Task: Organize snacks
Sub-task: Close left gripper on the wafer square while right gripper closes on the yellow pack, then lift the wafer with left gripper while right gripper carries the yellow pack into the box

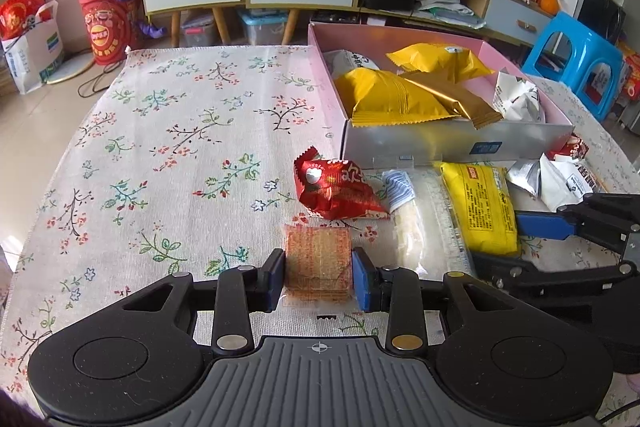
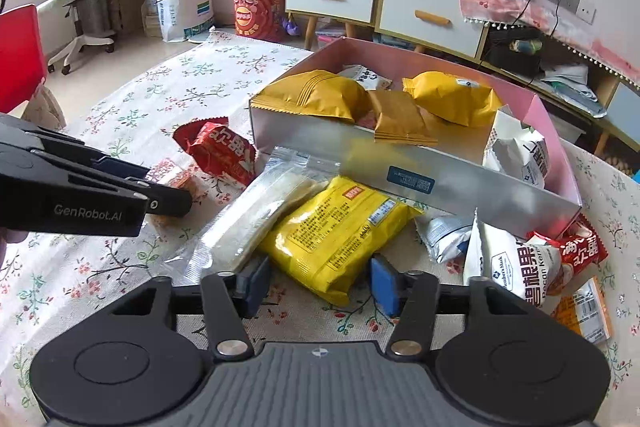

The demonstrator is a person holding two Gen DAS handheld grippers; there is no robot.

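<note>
Where a floral tablecloth [image 1: 160,131] covers the table, snacks scattered along the near side of an open pink box [image 1: 452,143]. Left gripper [image 1: 319,279] pinching a small square cracker packet [image 1: 318,259] from both sides, blue pads flat against its edges, packet resting on the cloth near the table's middle. Just beyond it, a crumpled red snack packet [image 1: 336,191], touching a clear packet of pale wafers [image 2: 256,215] on its right. Right gripper [image 2: 318,287] around the near end of a yellow snack packet [image 2: 340,239], jaws partly spread; left pad apart from the wrapper, contact at the right pad impossible to tell. Yellow packet lying against the box's silver front wall, overlapping the clear packet. Further toward the table's right edge, a white pecan packet [image 2: 516,267], a second red packet [image 2: 580,247] and an orange-and-white one [image 2: 588,311]. Inside the box, two yellow pouches [image 1: 384,95], a gold one [image 1: 456,99] and white wrappers [image 1: 520,99].
</note>
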